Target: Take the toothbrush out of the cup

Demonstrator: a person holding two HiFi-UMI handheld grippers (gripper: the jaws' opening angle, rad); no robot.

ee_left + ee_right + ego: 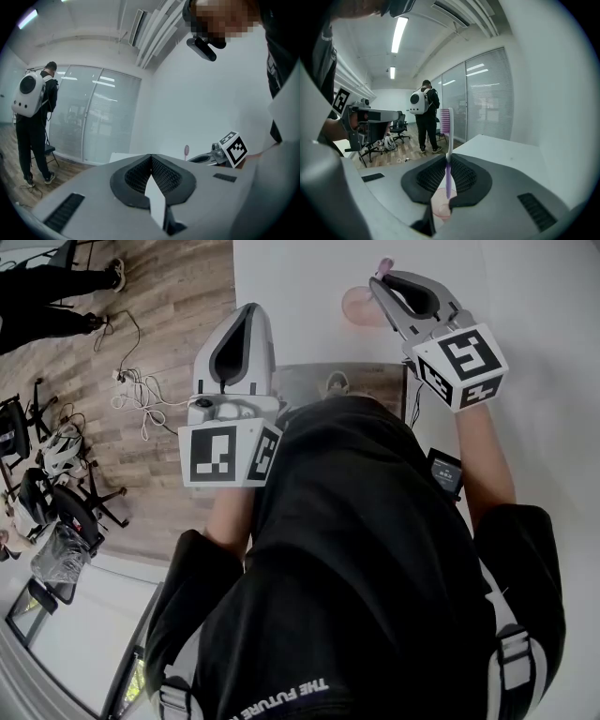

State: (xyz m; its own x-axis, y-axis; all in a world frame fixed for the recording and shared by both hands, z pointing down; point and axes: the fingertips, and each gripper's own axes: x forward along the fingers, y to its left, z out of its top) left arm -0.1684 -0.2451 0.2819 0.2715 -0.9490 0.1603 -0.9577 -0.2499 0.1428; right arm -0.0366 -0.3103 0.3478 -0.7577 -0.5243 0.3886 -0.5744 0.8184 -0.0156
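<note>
The right hand-held gripper (449, 157) pinches the upright purple-handled toothbrush (449, 136) mid-handle, its lower end over the pink cup (439, 207) on the white worktop (300, 296). The left hand-held gripper (151, 157) is pressed together and empty. The brush looks light, stiff and slippery, so a mid-handle hold suits it.

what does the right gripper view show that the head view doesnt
Only the right gripper view: the right tool shut on the upright purple-and-white plastic toothbrush, seen side-on, and a standing person with a white backpack by the glass wall.
Only the head view: tangled cables on the wooden floor and the wearer's black shirt.
Both: the translucent pink plastic cup on the white table, below the right tool.
</note>
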